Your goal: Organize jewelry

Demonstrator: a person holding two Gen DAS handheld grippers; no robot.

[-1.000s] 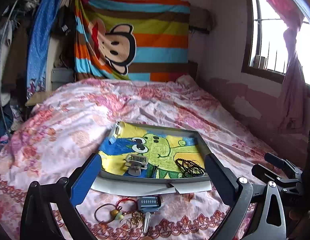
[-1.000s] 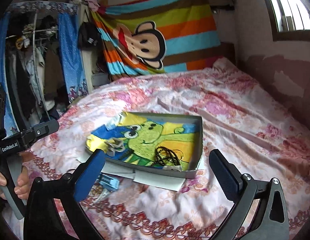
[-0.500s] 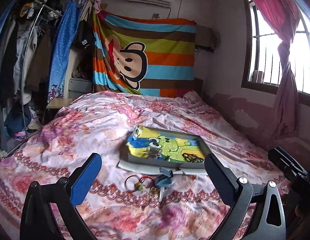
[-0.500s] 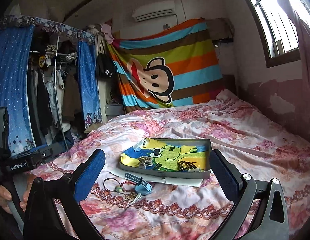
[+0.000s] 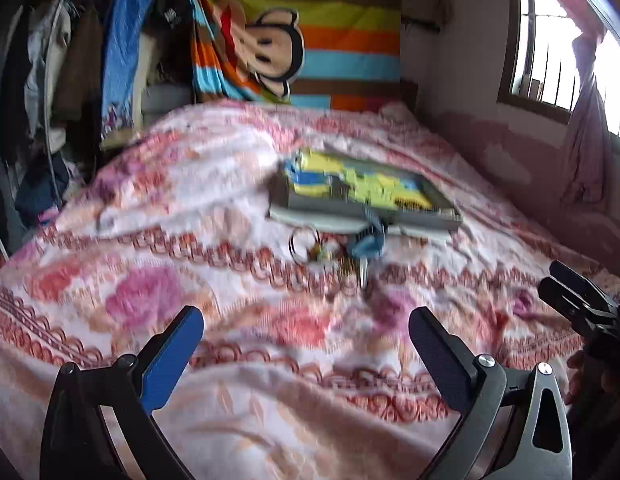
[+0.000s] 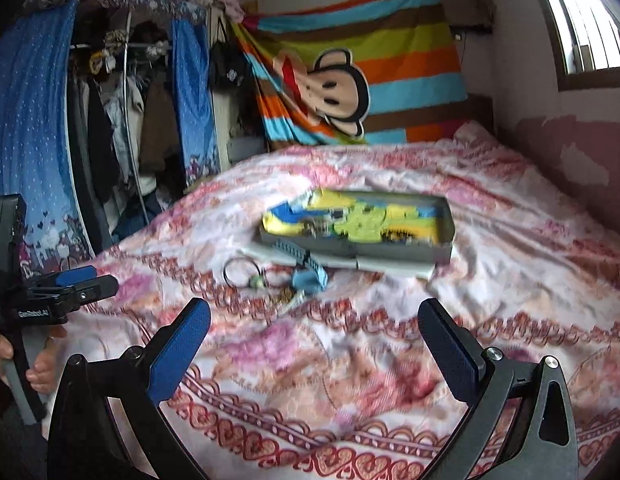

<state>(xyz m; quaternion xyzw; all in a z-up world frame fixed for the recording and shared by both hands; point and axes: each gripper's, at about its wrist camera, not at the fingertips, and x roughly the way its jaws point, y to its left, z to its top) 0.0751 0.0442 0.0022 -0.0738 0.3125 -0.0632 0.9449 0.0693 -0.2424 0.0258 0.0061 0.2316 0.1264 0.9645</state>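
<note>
I had both claws spread wide and holding nothing: the left claw (image 5: 306,330) and the right claw (image 6: 314,320) hung above the floral bed cover (image 6: 390,360), well short of the work. The jewelry sat further up the bed. A shallow grey tray (image 6: 446,236) lined with a cartoon cloth held a dark bead bracelet (image 5: 410,203) near its right end, and a loose cluster lay just in front of the tray: thin bangles (image 6: 242,270), a blue watch (image 6: 308,276) and some small pieces too blurred to name.

My worry was the blur itself. Both views were smeared, so I judged that aiming at those thin rings would be guesswork. The soft cover could let a bangle sink or slide off as a claw pressed down. The watch strap seemed to lean on the tray's edge, and pulling it might drag the tray or scatter its neighbours.
</note>
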